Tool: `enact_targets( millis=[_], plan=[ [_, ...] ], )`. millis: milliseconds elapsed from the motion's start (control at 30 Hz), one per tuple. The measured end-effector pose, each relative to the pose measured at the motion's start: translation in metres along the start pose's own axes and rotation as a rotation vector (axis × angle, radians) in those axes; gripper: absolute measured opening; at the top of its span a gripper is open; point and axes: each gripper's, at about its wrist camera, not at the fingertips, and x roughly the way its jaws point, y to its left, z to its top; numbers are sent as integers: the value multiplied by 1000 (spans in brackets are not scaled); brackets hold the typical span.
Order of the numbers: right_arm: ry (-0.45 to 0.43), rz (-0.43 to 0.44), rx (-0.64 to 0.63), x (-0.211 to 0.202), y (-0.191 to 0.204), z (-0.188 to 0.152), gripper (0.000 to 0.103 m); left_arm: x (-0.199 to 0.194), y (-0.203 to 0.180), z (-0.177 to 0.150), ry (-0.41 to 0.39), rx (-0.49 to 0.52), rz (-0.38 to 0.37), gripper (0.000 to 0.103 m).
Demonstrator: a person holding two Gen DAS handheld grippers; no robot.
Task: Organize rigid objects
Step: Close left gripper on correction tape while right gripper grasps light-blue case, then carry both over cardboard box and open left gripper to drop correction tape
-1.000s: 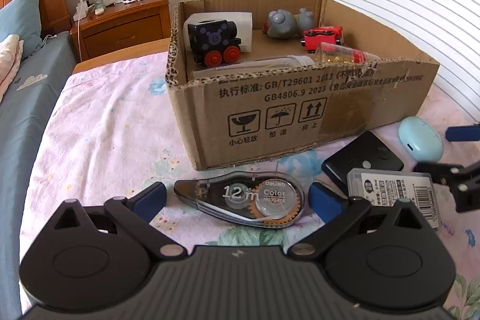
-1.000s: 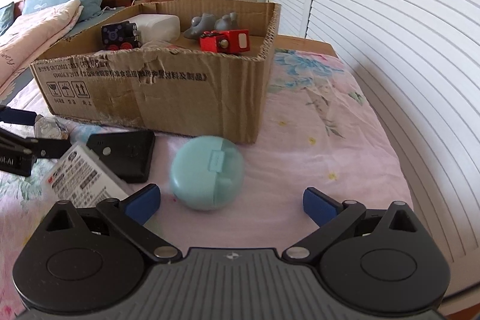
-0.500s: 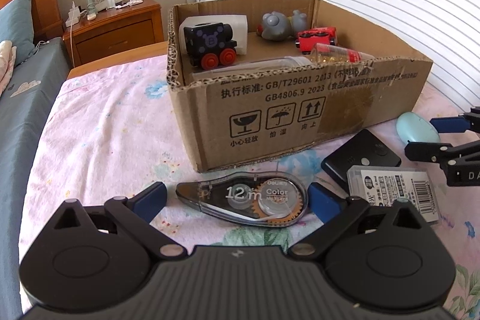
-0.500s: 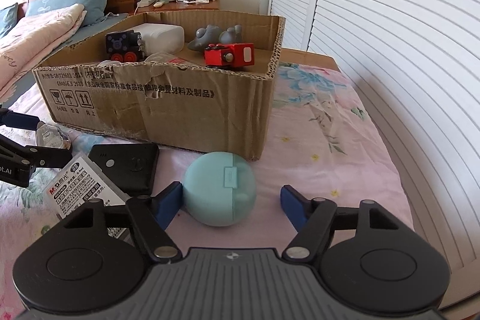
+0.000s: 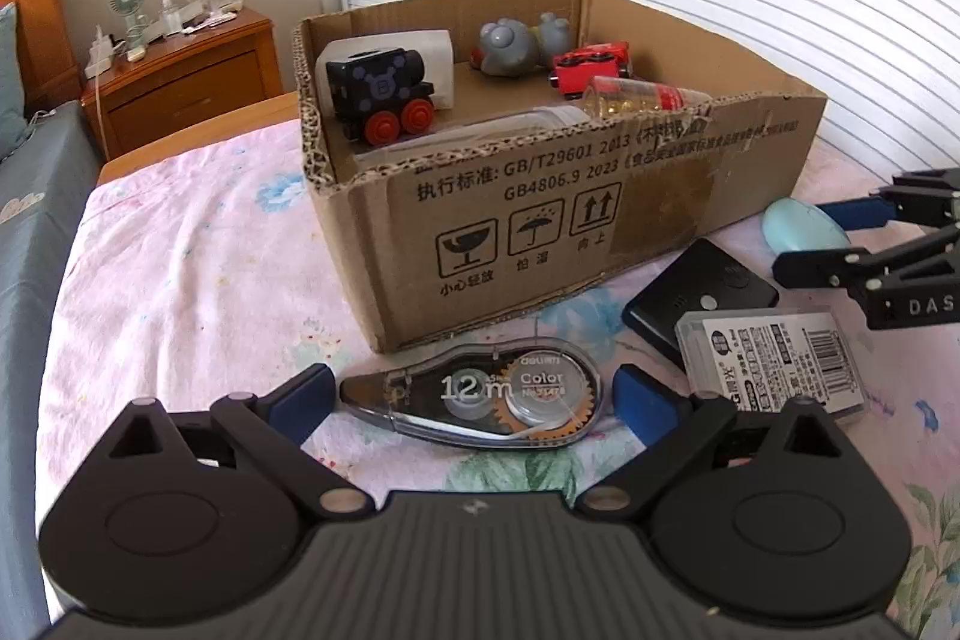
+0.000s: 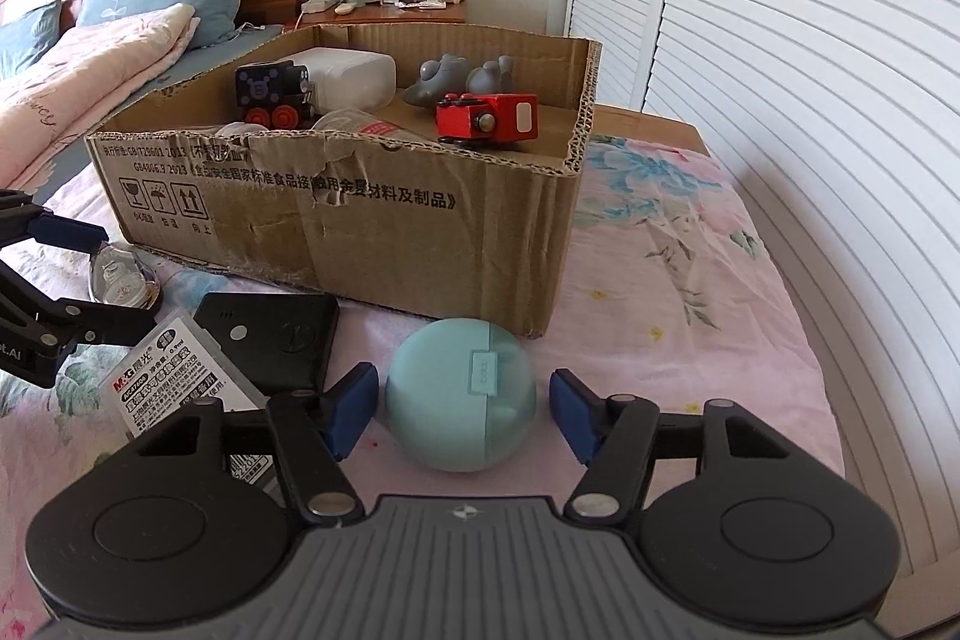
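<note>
A clear correction tape dispenser (image 5: 480,400) lies on the floral sheet in front of the cardboard box (image 5: 540,202). My left gripper (image 5: 471,397) stands open astride it, with a gap at each pad. A round teal case (image 6: 459,400) sits by the box's near corner. My right gripper (image 6: 462,409) straddles the case and its jaws are closing, but neither pad touches it. The case (image 5: 804,232) and the right gripper's fingers (image 5: 858,214) also show at the right of the left wrist view.
A black flat device (image 6: 270,340) and a barcoded refill box (image 6: 174,376) lie between the two grippers. Inside the box are a black toy train (image 5: 378,94), a red toy (image 6: 486,118), grey toys (image 5: 510,46) and a clear bottle (image 5: 636,97). A bedside table (image 5: 186,70) stands behind.
The right gripper's jaws have narrowed from wide apart to close on either side of the teal case. The left gripper has stayed open over the tape dispenser.
</note>
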Motion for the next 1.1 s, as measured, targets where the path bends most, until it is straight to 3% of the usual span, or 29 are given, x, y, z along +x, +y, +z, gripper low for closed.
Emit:
enact_targets(
  millis=[133,433,1100],
  plan=[
    [3,-3,3,1,1,3,58,-1,-2,2,-1,4,-2,90],
    [38,3,-7,-1,2,6,58,-6,-4,5,42,9,5,89],
    [64,61,-179,-52,9,18,57,-73,-20,30,67,74,-89,89]
  ],
)
